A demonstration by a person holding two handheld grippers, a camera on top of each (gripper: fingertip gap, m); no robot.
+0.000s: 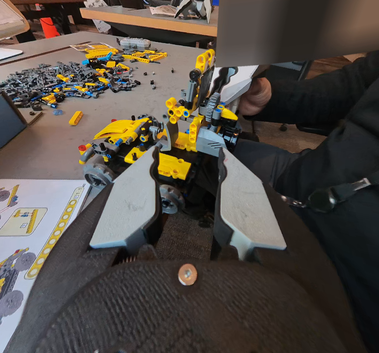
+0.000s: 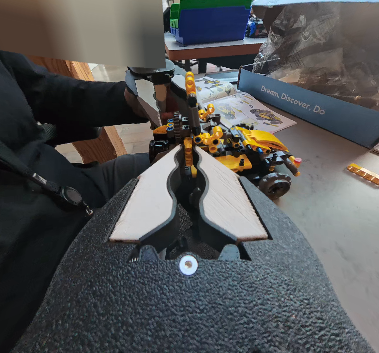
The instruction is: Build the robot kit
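A yellow, black and grey brick-built vehicle model [image 1: 131, 131] lies at the grey table's [image 1: 51, 148] near edge, partly over a person's lap. My left gripper [image 1: 188, 152] has its fingers wide apart, one on each side of the model's chassis, clamped on it. My right gripper [image 2: 187, 147] is shut on an upright yellow beam [image 2: 188, 156] in the model's [image 2: 256, 139] rear, beside a grey gear [image 2: 176, 126]. The right gripper [image 1: 213, 94] also shows in the left wrist view, held by a hand [image 1: 254, 96]. The left gripper [image 2: 162, 117] shows behind the model in the right wrist view.
A pile of loose dark, yellow and blue pieces [image 1: 61, 82] covers the table's far left. An open instruction booklet [image 1: 30, 220] lies near left, also in the right wrist view [image 2: 235, 105]. A single yellow beam [image 1: 75, 117] lies loose. A blue box [image 2: 307, 105] with a plastic bag [image 2: 317, 45] stands behind. Across from one pair of fingers to the other is roughly 6 centimeters.
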